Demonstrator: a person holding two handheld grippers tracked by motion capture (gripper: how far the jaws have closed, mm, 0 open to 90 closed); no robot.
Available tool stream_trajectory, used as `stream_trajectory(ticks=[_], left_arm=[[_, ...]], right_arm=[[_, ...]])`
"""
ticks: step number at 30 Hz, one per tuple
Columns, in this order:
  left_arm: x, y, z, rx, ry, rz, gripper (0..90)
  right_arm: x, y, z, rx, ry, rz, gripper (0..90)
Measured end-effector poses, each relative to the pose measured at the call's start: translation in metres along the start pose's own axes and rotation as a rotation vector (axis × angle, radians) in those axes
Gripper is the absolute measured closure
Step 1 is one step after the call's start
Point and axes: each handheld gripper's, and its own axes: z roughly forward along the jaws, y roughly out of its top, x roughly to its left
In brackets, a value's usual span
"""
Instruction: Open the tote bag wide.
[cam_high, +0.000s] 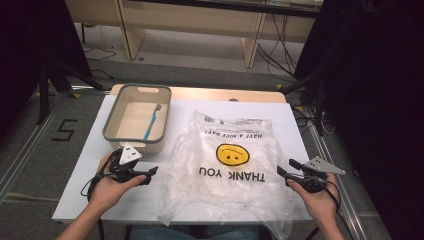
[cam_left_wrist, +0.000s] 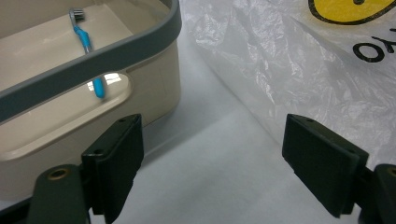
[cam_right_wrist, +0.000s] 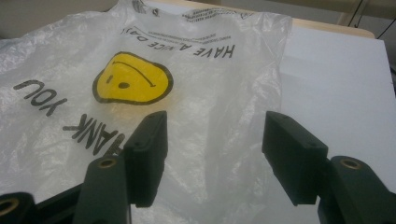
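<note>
A clear plastic bag (cam_high: 227, 165) with a yellow smiley and "THANK YOU" print lies flat on the white table (cam_high: 95, 165), its open end toward the front edge. A beige bin (cam_high: 114, 131) with a grey rim stands at the back left and holds a blue toothbrush (cam_high: 151, 122). My left gripper (cam_high: 149, 175) is open just in front of the bin, left of the bag (cam_left_wrist: 299, 60). The bin's handle cut-out (cam_left_wrist: 107, 86) shows the toothbrush (cam_left_wrist: 83, 37). My right gripper (cam_high: 286, 167) is open at the bag's right edge (cam_right_wrist: 140, 93), nothing between its jaws.
The table's right strip (cam_right_wrist: 336, 93) beside the bag is bare white surface. Beyond the table's far edge stand wooden furniture legs (cam_high: 132, 35) and cables (cam_high: 272, 55) on the floor. A "5" mark (cam_high: 65, 129) lies on the floor at left.
</note>
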Motion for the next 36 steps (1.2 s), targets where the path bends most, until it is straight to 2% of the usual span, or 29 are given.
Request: stream_trajectory(ticks=[12, 18, 21, 24, 27, 30, 36], left_arm=[[-0.005, 0.000, -0.001, 0.005, 0.000, 0.005, 21.0], [-0.011, 0.000, -0.002, 0.023, -0.020, 0.015, 21.4], [-0.018, 0.002, -0.003, 0.028, -0.042, 0.005, 22.2], [-0.025, 0.005, -0.005, 0.039, -0.082, -0.017, 22.8], [-0.035, 0.008, -0.008, 0.051, -0.094, 0.006, 23.0], [-0.043, 0.011, -0.008, 0.076, -0.115, 0.029, 22.8], [-0.050, 0.008, -0.004, 0.121, -0.148, 0.030, 23.3]], right_arm=[[0.001, 0.000, 0.001, 0.012, -0.006, 0.001, 41.9], [0.001, 0.000, 0.003, 0.038, -0.017, 0.000, 42.7], [0.000, 0.002, 0.001, 0.050, -0.030, 0.012, 42.8], [-0.001, 0.002, 0.000, 0.106, -0.042, 0.041, 44.8], [-0.002, 0.002, -0.002, 0.125, -0.034, 0.056, 44.9], [-0.002, 0.003, -0.006, 0.179, -0.035, 0.077, 44.4], [0.001, -0.003, -0.007, 0.271, -0.027, 0.086, 43.5]])
